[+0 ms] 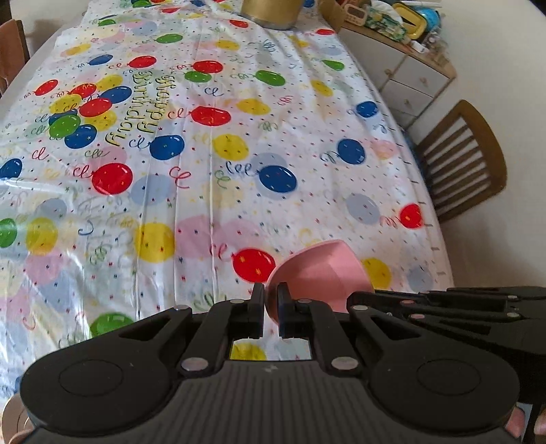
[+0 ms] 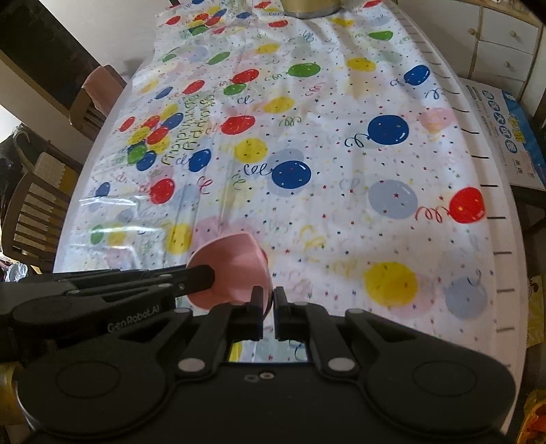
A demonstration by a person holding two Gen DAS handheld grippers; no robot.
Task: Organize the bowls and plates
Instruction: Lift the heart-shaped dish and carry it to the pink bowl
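1. A pink bowl point(image 1: 317, 273) hangs tilted above the bench point(image 1: 440, 246), close to the near edge, held between the two claws.
2. The left claw point(image 1: 271, 300) has its jaws nearly together, pinching the bowl's rim on its left side; only a thin gap shows between the fingers.
3. The right claw point(image 2: 269, 302) is likewise drawn almost shut, gripping the bowl's rim on the opposite side.
4. In the right wrist view the left claw's fingers point(image 2: 198, 276) reach in from the left and lie over the bowl point(image 2: 235, 269); in the left wrist view the right claw's fingers point(image 1: 375, 300) reach in from the right at the bowl's edge.
5. The bench is covered by a white tablecloth point(image 1: 239, 136) printed with red, blue, yellow and green balloons and "Happy Birthday" lettering.
6. A gold-coloured round container point(image 1: 271, 12) stands at the far end of the bench.
7. A wooden chair point(image 1: 464, 160) stands beside the bench on the right, and a white drawer unit point(image 1: 406, 75) with clutter on top sits further back.
8. Another wooden chair point(image 2: 30, 218) is on the left.
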